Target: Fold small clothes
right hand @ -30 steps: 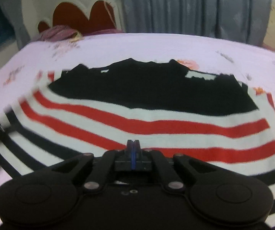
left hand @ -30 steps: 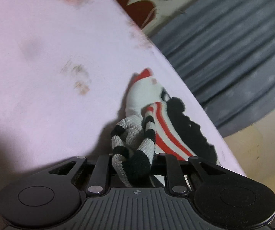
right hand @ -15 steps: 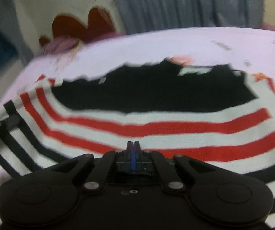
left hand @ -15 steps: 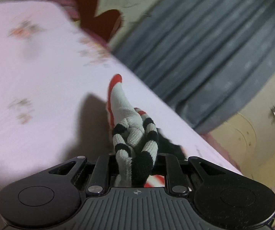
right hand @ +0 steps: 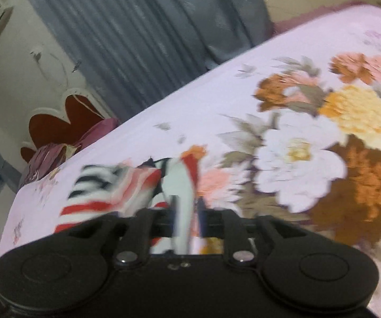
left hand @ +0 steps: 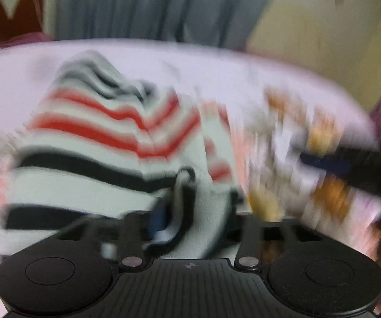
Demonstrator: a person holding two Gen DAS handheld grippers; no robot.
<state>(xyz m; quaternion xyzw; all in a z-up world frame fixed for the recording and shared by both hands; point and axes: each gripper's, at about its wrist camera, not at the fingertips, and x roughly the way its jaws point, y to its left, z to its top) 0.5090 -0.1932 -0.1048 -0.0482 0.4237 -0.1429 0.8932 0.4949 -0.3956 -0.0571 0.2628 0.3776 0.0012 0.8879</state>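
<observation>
**A:** What am I getting of the sweater (left hand: 97,143)?

**B:** I'm seeing it lying in a rumpled heap on the bedsheet (left hand: 243,63), red and black stripes on white, but the left camera is smearing badly. Its edges are blurring into the sheet and I'm not making out which part is sleeve and which is body. On the right camera the gripper's own body is cutting off the near half of it (right hand: 116,188).

**A:** And the left gripper (left hand: 190,217)?

**B:** Its jaws have just been opening. A fold of white and black cloth is running between the fingers, one blue pad is showing beside it, and with this blur I cannot tell whether the pads are pressing on it or letting it go.

**A:** The right gripper (right hand: 186,217)?

**B:** Also just been opening. A strip of white cloth with a red edge is standing up between the fingers, and there is a gap showing on its right side, so I'm reading it as released, with the cloth merely between the jaws.

**A:** Anything around it?

**B:** The sheet's big flower print (right hand: 323,145) is lying just right of the sweater, a grey curtain (right hand: 142,39) is hanging behind the bed, and a red-and-white headboard (right hand: 63,122) is showing at the far end. A dark blurred shape is cutting in at the right edge of the left view; I'm not identifying it.
</observation>
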